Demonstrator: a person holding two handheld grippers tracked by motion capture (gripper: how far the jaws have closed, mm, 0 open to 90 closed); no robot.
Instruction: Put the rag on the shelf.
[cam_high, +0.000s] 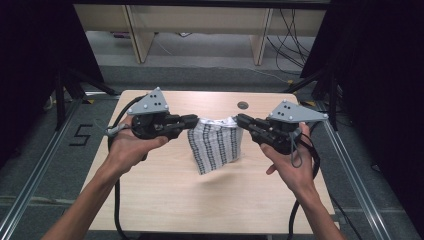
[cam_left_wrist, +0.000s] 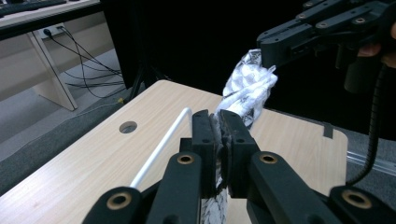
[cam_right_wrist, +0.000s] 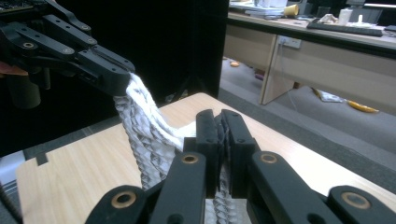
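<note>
A white cloth with a black check pattern (cam_high: 216, 143) hangs above the wooden table (cam_high: 165, 195), held by its two upper corners. My left gripper (cam_high: 196, 121) is shut on its left corner, and the fabric shows pinched between the jaws in the left gripper view (cam_left_wrist: 218, 122). My right gripper (cam_high: 238, 120) is shut on the right corner, the cloth squeezed between its jaws in the right gripper view (cam_right_wrist: 219, 122). In each gripper view the cloth (cam_left_wrist: 247, 86) (cam_right_wrist: 144, 126) stretches across to the other gripper. Its lower edge hangs near the tabletop.
A round cable hole (cam_high: 243, 105) sits at the table's far side. A white rod-like edge (cam_left_wrist: 161, 147) lies on the table in the left gripper view. Desks and loose cables (cam_high: 287, 37) stand beyond. Metal rails (cam_high: 357, 175) flank the table.
</note>
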